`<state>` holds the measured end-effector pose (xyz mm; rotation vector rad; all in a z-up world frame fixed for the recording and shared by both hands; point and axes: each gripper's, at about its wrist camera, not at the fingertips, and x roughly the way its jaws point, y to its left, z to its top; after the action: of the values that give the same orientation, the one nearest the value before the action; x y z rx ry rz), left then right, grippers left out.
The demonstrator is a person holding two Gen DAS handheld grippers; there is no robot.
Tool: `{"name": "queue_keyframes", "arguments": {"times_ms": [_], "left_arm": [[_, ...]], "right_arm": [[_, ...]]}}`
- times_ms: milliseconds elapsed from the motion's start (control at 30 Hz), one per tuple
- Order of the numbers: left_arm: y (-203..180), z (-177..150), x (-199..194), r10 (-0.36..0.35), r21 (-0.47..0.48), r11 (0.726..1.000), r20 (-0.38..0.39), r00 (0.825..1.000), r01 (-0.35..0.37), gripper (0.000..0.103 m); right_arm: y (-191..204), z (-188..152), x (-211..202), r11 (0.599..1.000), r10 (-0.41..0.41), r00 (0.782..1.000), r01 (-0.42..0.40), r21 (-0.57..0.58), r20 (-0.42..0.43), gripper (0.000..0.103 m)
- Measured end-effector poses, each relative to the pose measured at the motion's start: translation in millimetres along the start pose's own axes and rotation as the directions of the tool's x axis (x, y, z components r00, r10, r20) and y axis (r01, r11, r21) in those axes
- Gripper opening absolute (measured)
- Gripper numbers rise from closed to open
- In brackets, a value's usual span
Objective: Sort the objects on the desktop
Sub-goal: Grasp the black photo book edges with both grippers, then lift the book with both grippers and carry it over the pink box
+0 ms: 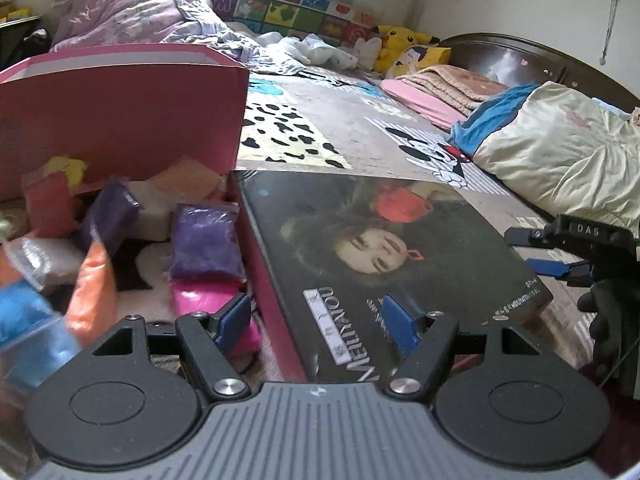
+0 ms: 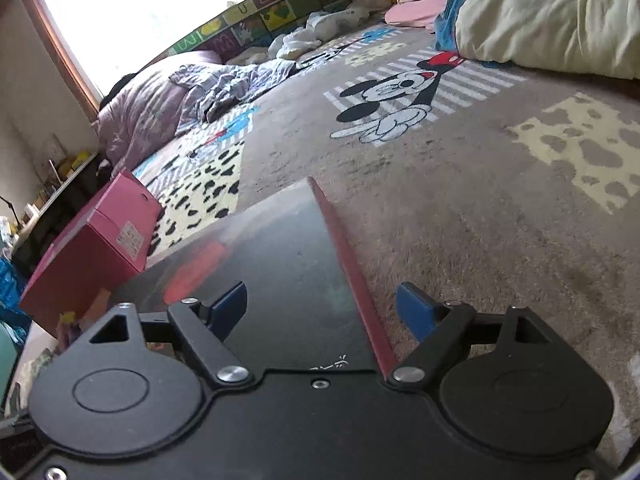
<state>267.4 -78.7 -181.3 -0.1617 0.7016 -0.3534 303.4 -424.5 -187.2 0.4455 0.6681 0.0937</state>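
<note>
An open pink box (image 1: 120, 100) at the left holds several coloured bags, among them a purple bag (image 1: 206, 240), a magenta bag (image 1: 208, 300) and an orange bag (image 1: 90, 292). A flat dark lid (image 1: 400, 248) printed with a portrait lies against the box's right side. My left gripper (image 1: 314, 324) stands open over the seam between box and lid, gripping nothing. My right gripper (image 1: 528, 252), in a black-gloved hand, is at the lid's right edge. In the right wrist view the lid (image 2: 280, 260) and its red side run between my open right gripper (image 2: 320, 308); the pads do not press on it.
Everything sits on a grey cartoon-print bed cover (image 2: 460, 200). A cream and blue duvet (image 1: 560, 152) lies at the right, folded pink blankets (image 1: 432, 92) and a yellow plush (image 1: 400, 40) behind, and a purple quilt (image 1: 132, 8) at the back left. The pink box (image 2: 92, 248) stands left of the lid.
</note>
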Motion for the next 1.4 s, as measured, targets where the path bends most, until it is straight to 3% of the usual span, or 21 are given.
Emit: {"name": "queue_keyframes", "arguments": {"times_ms": [167, 533, 867, 1400], "left_arm": [[-3, 7, 14, -0.004, 0.011, 1.000, -0.029, 1.000, 0.004, 0.076], [0, 10, 11, -0.029, 0.016, 0.999, -0.067, 0.997, 0.031, 0.078], [-1, 18, -21, -0.076, 0.016, 0.997, -0.020, 0.997, 0.076, 0.078], [8, 39, -94, -0.079, 0.022, 0.997, 0.144, 0.986, 0.076, 0.078]], "right_arm": [[3, -2, 18, 1.000, 0.011, 0.995, -0.014, -0.026, -0.099, 0.086], [15, -11, 3, 0.993, 0.047, 0.989, -0.061, -0.096, -0.143, 0.091], [30, -14, -33, 0.988, 0.080, 0.993, -0.090, -0.124, -0.082, 0.091], [75, -6, -78, 0.967, 0.183, 0.983, -0.180, -0.182, 0.000, 0.092]]}}
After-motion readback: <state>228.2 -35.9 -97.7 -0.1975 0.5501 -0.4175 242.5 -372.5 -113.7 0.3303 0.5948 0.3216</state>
